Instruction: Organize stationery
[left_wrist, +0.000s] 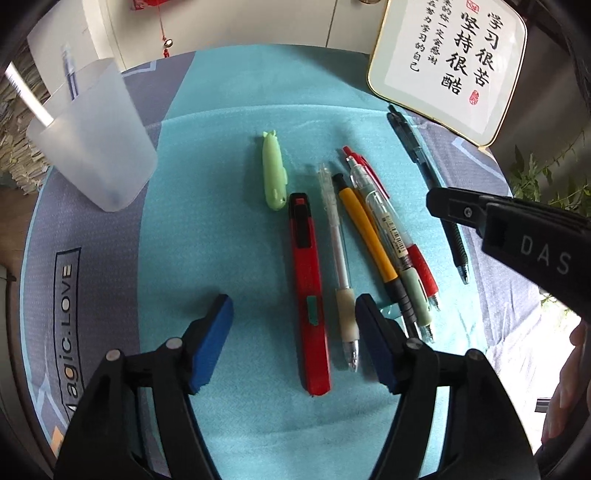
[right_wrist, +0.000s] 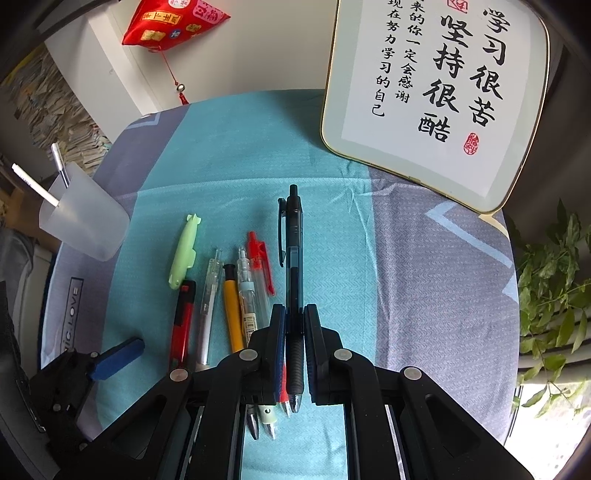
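Note:
Several pens lie side by side on a teal cloth (left_wrist: 229, 122). My right gripper (right_wrist: 294, 317) is shut on a dark blue pen (right_wrist: 294, 240), gripping its lower barrel; the pen points away. In the left wrist view the same pen (left_wrist: 417, 147) lies at the right under the right gripper's finger (left_wrist: 458, 210). My left gripper (left_wrist: 293, 314) is open and empty, low over a red utility knife (left_wrist: 308, 280) and a clear pen (left_wrist: 341, 254). A frosted cup (left_wrist: 96, 140) holding two pens stands at the far left.
A green fish-shaped eraser (left_wrist: 274, 170), a yellow pen (left_wrist: 369, 232), a clear green-grip pen (left_wrist: 391, 236) and a red pen (left_wrist: 424, 266) lie in the row. A framed calligraphy board (right_wrist: 436, 96) leans at the back right. A plant (right_wrist: 554, 280) is off the right edge.

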